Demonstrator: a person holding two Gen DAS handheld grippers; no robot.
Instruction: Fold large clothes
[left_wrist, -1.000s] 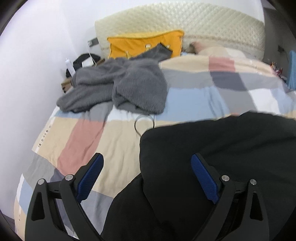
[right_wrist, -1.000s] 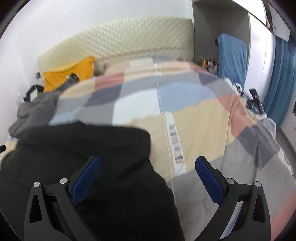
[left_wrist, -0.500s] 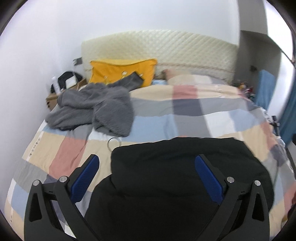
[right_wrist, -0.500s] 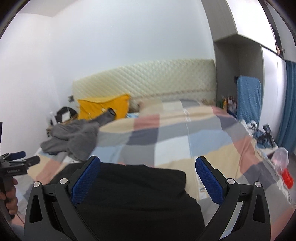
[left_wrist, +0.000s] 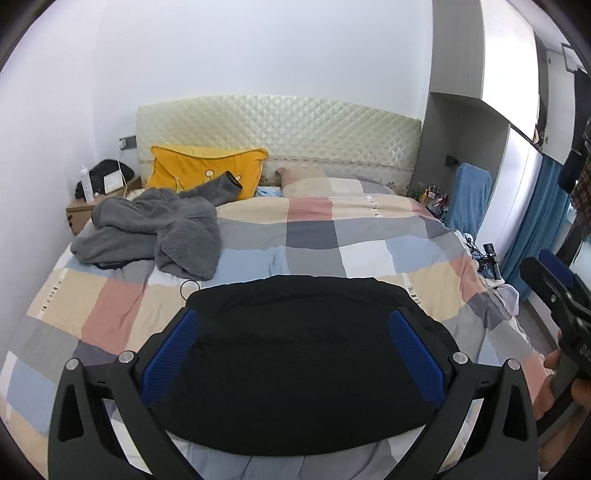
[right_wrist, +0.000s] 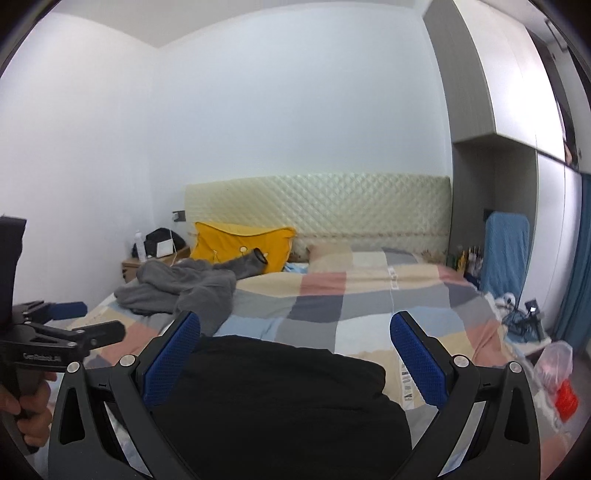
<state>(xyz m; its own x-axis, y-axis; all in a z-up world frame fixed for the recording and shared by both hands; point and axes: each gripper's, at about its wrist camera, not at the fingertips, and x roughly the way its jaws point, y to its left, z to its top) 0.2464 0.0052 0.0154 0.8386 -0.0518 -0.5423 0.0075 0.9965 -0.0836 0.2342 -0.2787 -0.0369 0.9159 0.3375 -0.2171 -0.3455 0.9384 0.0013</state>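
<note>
L claw (left_wrist: 291, 354) is hovering above the bed w/ jaws spread wide, gripping nothing; blue pads (left_wrist: 170, 356) are framing the black garment (left_wrist: 295, 365) below, not touching it. R claw (right_wrist: 295, 356) is sitting likewise wide, nothing between its pads, pointing toward the headboard (right_wrist: 317, 214). Each claw is showing in the other's view: R one at the far right edge of the left wrist view w/ a hand (left_wrist: 554, 387) on its grip, L one at the left edge of the right wrist view, hand (right_wrist: 26, 406) wrapping the handle.

Black garment is lying folded into a compact block on the checkered duvet (left_wrist: 325, 236), near the foot end, approx. centred across the bed. Its far edge is running straight across; a thin wire loop (left_wrist: 189, 288) is lying just beside its far-left corner.

Grey fleece garment (left_wrist: 155, 229) is lying crumpled toward the head-left part, well apart from the black one, one sleeve resting on the yellow pillow (left_wrist: 207, 170). Wide stretch of duvet betw. black garment and pillows is lying bare on the right half. Wall is running close along the bed's left side; nightstand (left_wrist: 83, 214) in that corner. Blue chair (left_wrist: 469, 199) and clutter are standing along the right.
</note>
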